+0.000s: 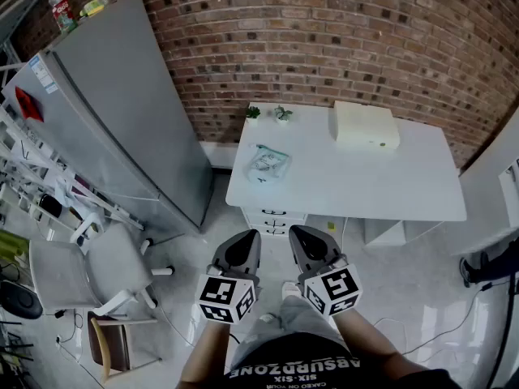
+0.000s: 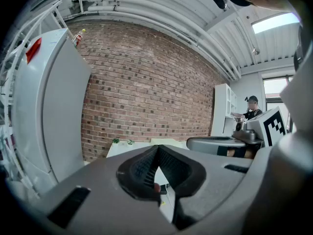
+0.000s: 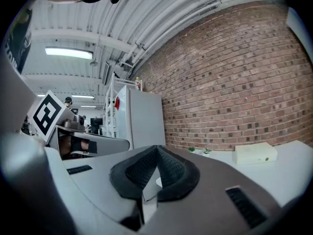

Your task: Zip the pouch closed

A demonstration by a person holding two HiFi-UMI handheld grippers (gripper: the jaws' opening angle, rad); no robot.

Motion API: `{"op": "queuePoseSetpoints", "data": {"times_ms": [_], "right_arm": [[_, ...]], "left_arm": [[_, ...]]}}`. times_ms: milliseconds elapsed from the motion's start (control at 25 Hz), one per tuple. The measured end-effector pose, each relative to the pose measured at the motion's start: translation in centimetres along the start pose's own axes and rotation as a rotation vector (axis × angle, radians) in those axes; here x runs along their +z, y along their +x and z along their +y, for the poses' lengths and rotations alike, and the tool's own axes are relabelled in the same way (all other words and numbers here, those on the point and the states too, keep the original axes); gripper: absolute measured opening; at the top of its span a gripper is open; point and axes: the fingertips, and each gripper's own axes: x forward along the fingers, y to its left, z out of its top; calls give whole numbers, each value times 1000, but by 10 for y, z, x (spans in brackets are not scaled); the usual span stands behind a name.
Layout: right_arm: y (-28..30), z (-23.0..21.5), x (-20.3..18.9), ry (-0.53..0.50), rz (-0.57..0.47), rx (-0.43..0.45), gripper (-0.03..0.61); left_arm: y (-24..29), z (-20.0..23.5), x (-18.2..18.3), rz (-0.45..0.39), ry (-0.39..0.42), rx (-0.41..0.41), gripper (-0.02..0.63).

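**Pouch waits on the worktop, both grippers closed and empty**

A person stands back from a white worktop [image 1: 389, 185] set against a brick wall [image 1: 340, 31], with a gripper in each hand pointed roughly level toward it. The left gripper [image 1: 243, 245] and the right gripper [image 1: 308, 243] hang side by side over the floor, short of the near edge. Each gripper's own view shows its ribbed pads meeting at the tips with nothing between them. The pouch [image 1: 268, 163], pale and crumpled, lies flat on the left part of the worktop. It sits nearer than two small potted plants [image 1: 268, 113] at the far left corner and well apart from a cream box [image 1: 365, 126] at the far side. A tall grey refrigerator [image 1: 122, 112] stands to the left.

No part of the zipping appears to have begun, and the step in hand looks like the approach. From this standoff the zip and its pull cannot be made out, so closing in until the slider is plainly seen would come first. Both sets of jaws need to open before either reaches the pouch. A sound way would be for one gripper to pinch the fabric at the zip's starting end and hold it taut. The other would then take the pull and draw it straight along the teeth. Soft material like this is likely to bunch or slide across the smooth worktop if it is left unanchored.
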Motion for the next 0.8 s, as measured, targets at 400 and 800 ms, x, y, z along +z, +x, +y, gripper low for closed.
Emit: {"op": "queuePoseSetpoints", "data": {"times_ms": [400, 800], "right_arm": [[31, -37, 12, -11, -8, 9, -2], [67, -70, 10, -44, 21, 49, -1]], "left_arm": [[39, 18, 21, -16, 6, 22, 3], [81, 37, 27, 11, 33, 32, 5]]}}
